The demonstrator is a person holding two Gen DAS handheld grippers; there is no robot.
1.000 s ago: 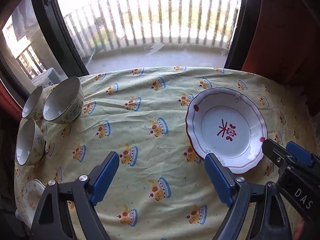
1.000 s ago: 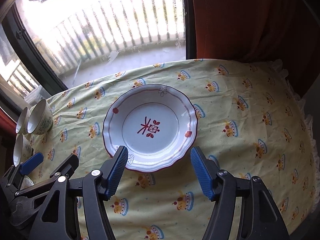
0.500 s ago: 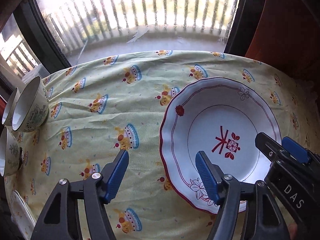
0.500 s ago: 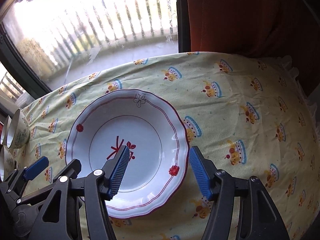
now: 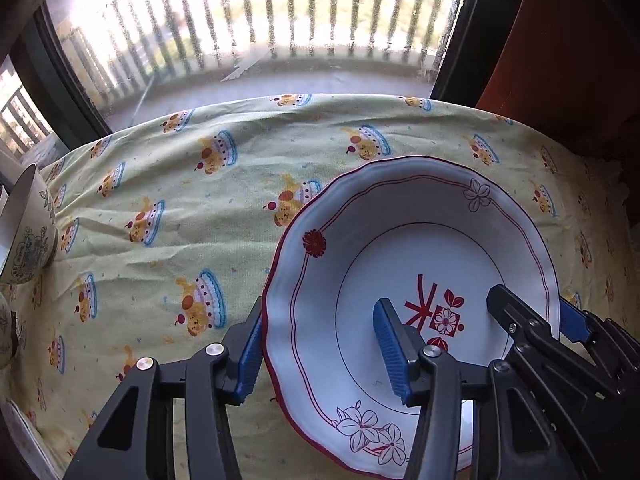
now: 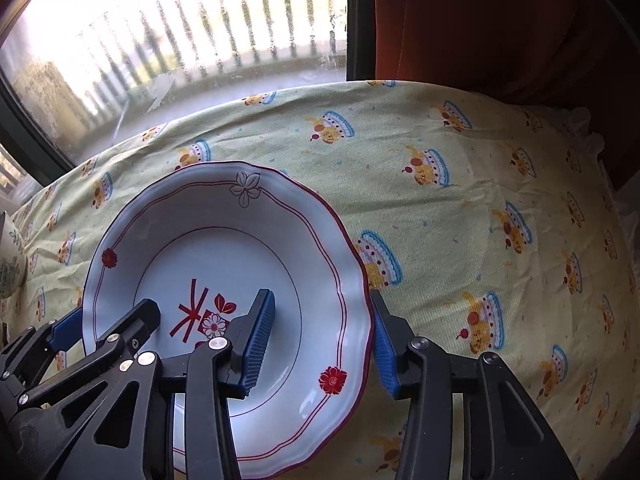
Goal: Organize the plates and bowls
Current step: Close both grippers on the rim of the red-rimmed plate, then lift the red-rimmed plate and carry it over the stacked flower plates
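1. The left claw (image 5: 320, 348) straddles the left rim of the plate (image 5: 408, 248): one blue pad sits outside the rim against the edge, the other hangs inside over the white well. Its jaws have just been closing with the rim between them. The outer pad looks to be touching the edge, but the inner pad does not clearly press on the plate, so the claw reads as still apart.
2. The right claw (image 6: 320, 344) does the same on the opposite rim: the outer pad is at the plate's right edge, the inner pad over the well near the red painted mark. Its jaws have also just been closing around the rim, and no firm clamp shows.
3. In each wrist view the other claw shows at the far side of the plate.
4. The plate is white with a scalloped red edge and flower drawings, lying flat on the surface, right of centre in the left view.
5. The surface carries a yellow cloth (image 5: 168, 200) printed with cakes.
6. A patterned bowl (image 5: 28, 232) stands at the cloth's left edge, well apart from the plate.
7. Beyond the surface, a window (image 5: 256, 20) gives onto balcony railings.
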